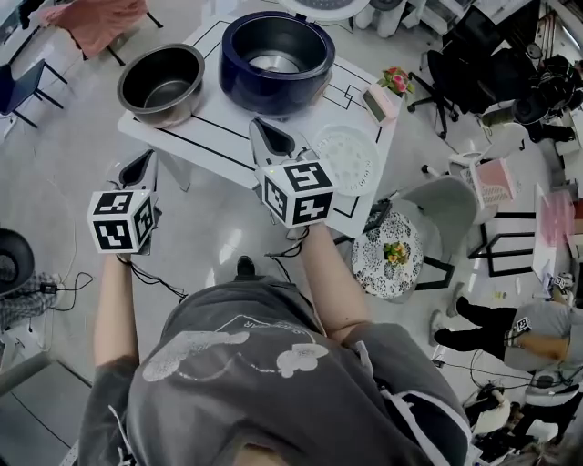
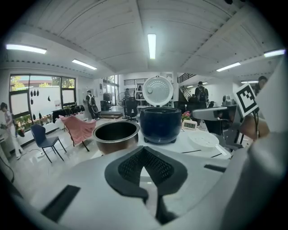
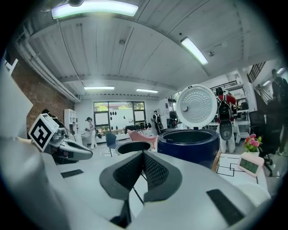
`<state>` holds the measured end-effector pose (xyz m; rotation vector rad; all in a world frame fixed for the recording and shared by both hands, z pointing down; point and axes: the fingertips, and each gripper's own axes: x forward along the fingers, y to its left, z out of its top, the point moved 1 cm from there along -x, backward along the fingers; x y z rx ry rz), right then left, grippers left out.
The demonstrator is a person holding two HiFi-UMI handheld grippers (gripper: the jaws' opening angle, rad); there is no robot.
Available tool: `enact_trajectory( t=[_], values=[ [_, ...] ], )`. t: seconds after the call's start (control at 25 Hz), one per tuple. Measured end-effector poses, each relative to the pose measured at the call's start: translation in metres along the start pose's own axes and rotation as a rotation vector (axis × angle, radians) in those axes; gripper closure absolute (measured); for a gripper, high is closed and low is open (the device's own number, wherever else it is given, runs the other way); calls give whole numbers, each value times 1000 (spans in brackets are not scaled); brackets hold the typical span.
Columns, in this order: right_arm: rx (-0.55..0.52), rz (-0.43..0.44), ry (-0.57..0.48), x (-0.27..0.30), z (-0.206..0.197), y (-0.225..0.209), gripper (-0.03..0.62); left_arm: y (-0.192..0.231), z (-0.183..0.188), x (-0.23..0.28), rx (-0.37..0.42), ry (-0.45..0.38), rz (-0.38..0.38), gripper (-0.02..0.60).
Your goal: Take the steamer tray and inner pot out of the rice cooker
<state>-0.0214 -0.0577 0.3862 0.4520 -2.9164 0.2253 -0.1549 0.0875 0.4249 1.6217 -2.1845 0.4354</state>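
Observation:
The dark blue rice cooker (image 1: 276, 59) stands open and empty at the back of the white table (image 1: 219, 136), its lid (image 2: 157, 91) raised. To its left on the table sits the metal inner pot (image 1: 162, 84). The white round steamer tray (image 1: 346, 159) lies flat on the table's right part. My left gripper (image 1: 137, 168) is shut and empty, held off the table's front left edge. My right gripper (image 1: 273, 136) is shut too, holding nothing, over the table's front edge between pot and tray. In the left gripper view the pot (image 2: 116, 134) and cooker (image 2: 160, 123) lie ahead.
A small digital clock with pink flowers (image 1: 387, 91) stands at the table's right edge. A grey chair (image 1: 446, 205) and a patterned round stool (image 1: 390, 255) are right of the table. A pink-draped chair (image 1: 100, 18) stands far left. A person (image 1: 519, 332) sits at lower right.

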Motion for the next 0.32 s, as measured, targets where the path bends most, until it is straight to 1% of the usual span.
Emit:
enact_trajectory(
  t=[0.32],
  values=[
    [3,0,12,-17,-11,56,566,14,-25,-49,-23,-10,-15,574]
  ],
)
